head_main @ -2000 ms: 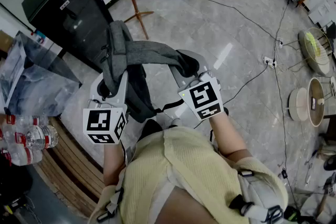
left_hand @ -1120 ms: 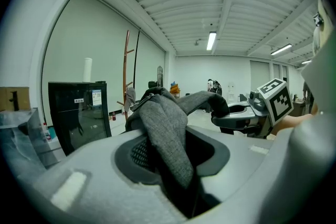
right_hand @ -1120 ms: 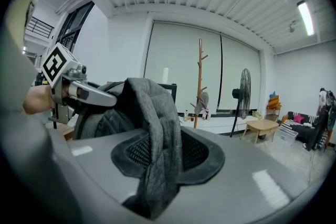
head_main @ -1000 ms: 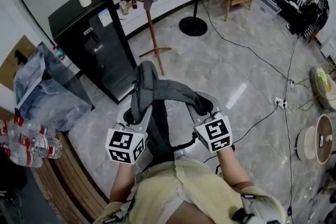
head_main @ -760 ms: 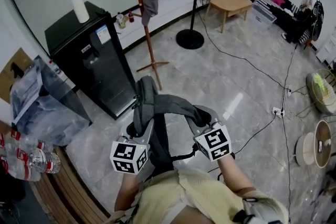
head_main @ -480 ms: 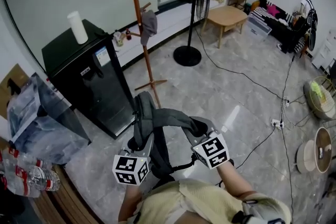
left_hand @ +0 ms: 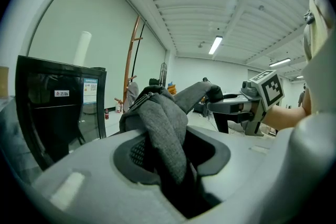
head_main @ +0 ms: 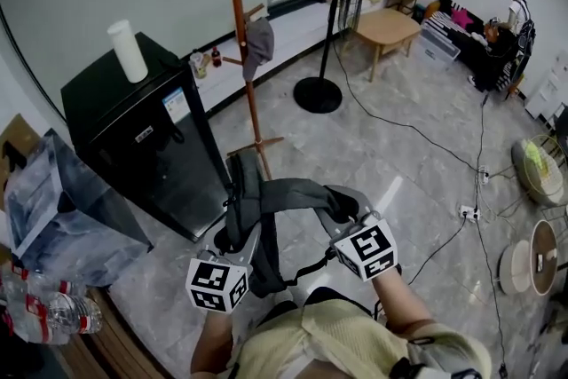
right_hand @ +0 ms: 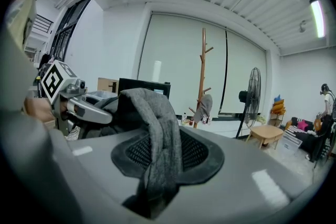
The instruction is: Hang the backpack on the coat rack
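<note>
The grey backpack [head_main: 266, 213] hangs between my two grippers, held by its straps above the floor. My left gripper [head_main: 232, 222] is shut on one grey strap [left_hand: 164, 136], and my right gripper [head_main: 340, 204] is shut on the other strap [right_hand: 157, 134]. The wooden coat rack [head_main: 241, 31] stands just ahead of the backpack, next to the fridge. It also shows as the coat rack [right_hand: 202, 76] in the right gripper view and as the coat rack [left_hand: 133, 55] in the left gripper view. A grey cap [head_main: 259, 38] hangs on one peg.
A black fridge [head_main: 133, 138] with a white roll [head_main: 129, 49] on top stands left of the rack. A standing fan [head_main: 324, 40] and a low wooden table [head_main: 386, 27] are behind. Cables [head_main: 426, 146] cross the floor. A plastic bag [head_main: 53, 217] and water bottles [head_main: 40, 315] sit at left.
Both grippers have carried the backpack forward toward the coat rack, which now stands closer and taller in view. The grip on both straps is unchanged.
</note>
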`<state>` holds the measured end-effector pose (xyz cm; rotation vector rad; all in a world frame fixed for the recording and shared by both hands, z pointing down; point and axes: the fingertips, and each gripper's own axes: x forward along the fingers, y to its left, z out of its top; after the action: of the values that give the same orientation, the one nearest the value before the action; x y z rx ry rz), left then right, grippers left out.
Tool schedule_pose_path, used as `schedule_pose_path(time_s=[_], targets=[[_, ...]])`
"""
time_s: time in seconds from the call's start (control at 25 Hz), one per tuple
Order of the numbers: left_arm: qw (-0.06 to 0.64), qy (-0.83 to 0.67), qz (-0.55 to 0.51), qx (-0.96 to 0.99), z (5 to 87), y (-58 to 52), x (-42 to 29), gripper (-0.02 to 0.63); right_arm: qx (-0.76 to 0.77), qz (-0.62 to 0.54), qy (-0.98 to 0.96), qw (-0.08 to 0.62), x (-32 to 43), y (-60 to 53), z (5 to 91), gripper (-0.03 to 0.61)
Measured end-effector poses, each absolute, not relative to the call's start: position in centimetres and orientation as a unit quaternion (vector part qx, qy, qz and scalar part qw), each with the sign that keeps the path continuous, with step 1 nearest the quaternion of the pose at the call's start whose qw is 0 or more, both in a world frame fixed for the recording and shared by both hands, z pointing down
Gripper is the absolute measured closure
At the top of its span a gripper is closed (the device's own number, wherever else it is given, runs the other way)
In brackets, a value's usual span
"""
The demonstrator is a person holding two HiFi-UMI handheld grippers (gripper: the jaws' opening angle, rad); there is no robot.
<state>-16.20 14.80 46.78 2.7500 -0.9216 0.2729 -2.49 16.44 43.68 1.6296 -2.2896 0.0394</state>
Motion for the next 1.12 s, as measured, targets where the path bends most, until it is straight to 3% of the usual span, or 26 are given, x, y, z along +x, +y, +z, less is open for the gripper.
schedule_pose_path(time_s=[0.32,1.12], targets=[[0.114,-0.324,0.086,0.935,46.0,9.5,-14.9,0.474,0.558,0.047,-0.815,0.148,-1.1,11.3,43.8,0.463],[0.069,-0.438,0.078,0.893,39.5,-5.6,-7.6,0.477,0.471,-0.020,-0.875,0.112,6.9,-6.3,38.7,0.462]])
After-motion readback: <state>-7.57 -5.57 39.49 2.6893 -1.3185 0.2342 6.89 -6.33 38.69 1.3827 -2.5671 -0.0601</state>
